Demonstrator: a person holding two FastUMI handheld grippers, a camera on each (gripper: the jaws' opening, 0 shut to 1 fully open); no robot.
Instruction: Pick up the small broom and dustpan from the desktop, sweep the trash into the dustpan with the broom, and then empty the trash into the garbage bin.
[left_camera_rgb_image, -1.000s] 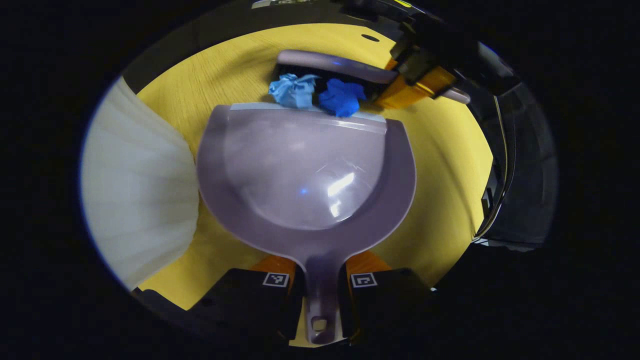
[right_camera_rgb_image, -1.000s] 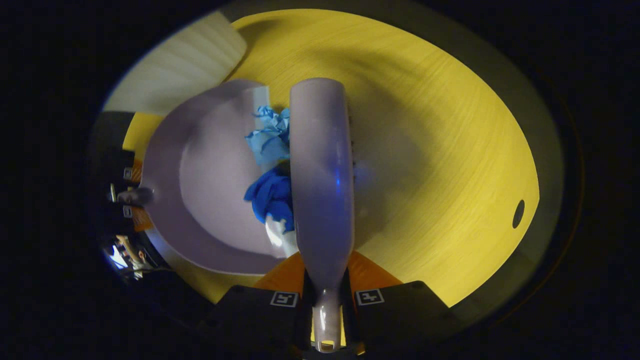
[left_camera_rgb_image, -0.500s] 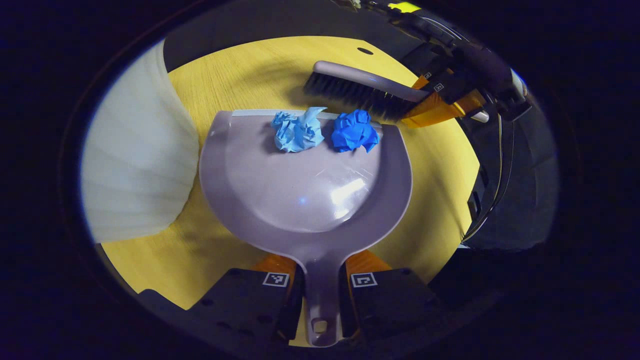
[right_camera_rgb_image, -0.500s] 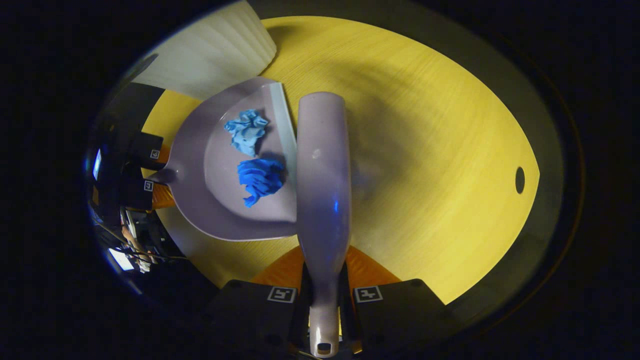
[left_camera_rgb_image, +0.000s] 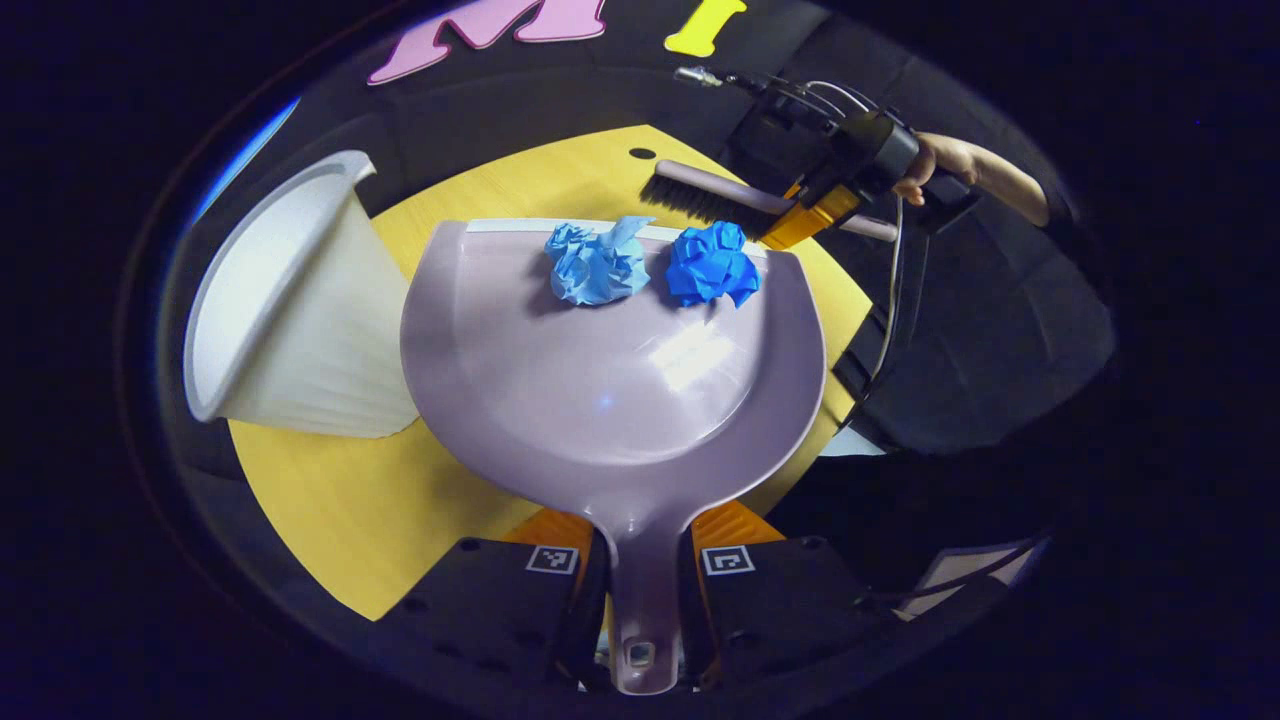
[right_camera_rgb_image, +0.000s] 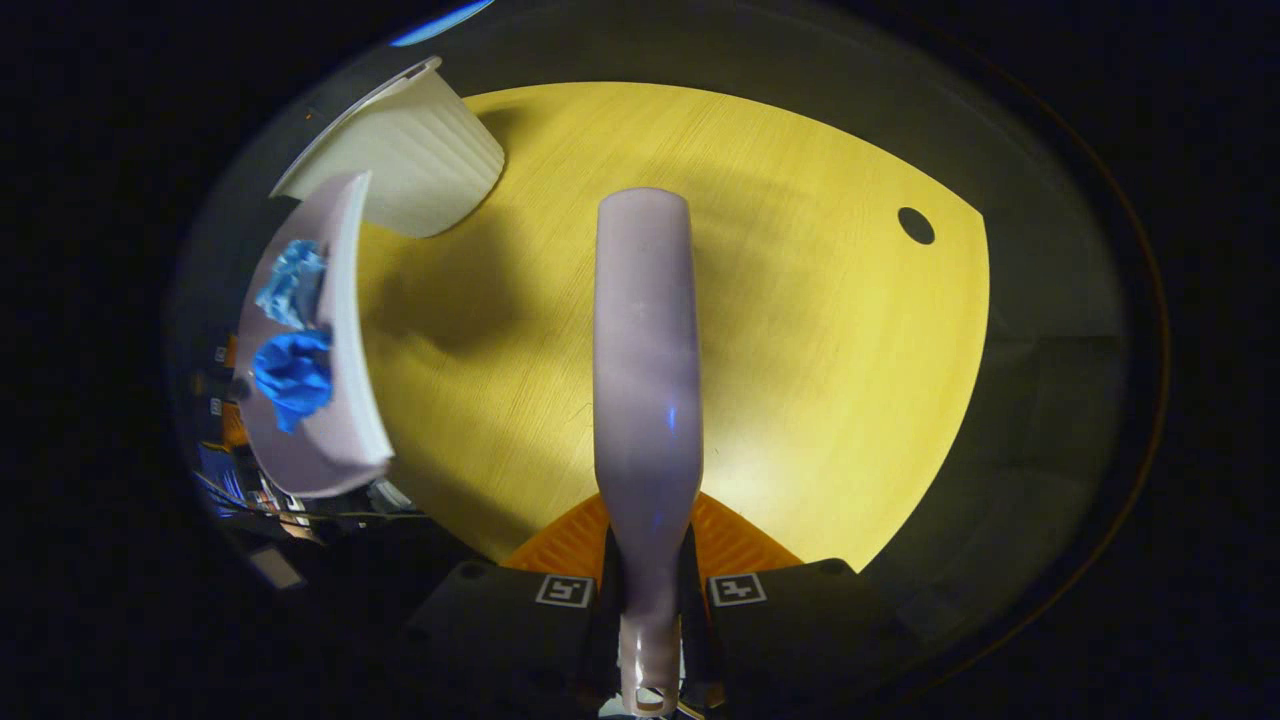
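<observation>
My left gripper (left_camera_rgb_image: 640, 560) is shut on the handle of the lilac dustpan (left_camera_rgb_image: 610, 390), which is lifted above the yellow table (left_camera_rgb_image: 320, 500). Two crumpled paper balls lie near the pan's front lip: a light blue one (left_camera_rgb_image: 597, 262) and a dark blue one (left_camera_rgb_image: 712, 265). My right gripper (right_camera_rgb_image: 645, 590) is shut on the handle of the small broom (right_camera_rgb_image: 645, 360), held over the table. In the left gripper view the broom (left_camera_rgb_image: 705, 195) and the right gripper (left_camera_rgb_image: 820, 205) sit beyond the pan. The right gripper view has the raised dustpan (right_camera_rgb_image: 330, 420) at far left with both balls in it.
A white ribbed garbage bin (left_camera_rgb_image: 290, 310) stands on the table just left of the dustpan, its mouth toward the left; it appears again as the bin (right_camera_rgb_image: 410, 160) at upper left. A small dark hole (right_camera_rgb_image: 915, 225) marks the tabletop. A person's hand (left_camera_rgb_image: 945, 160) holds the right gripper.
The dustpan has risen off the table with both paper balls in it. The broom has drawn back and away from the pan's lip.
</observation>
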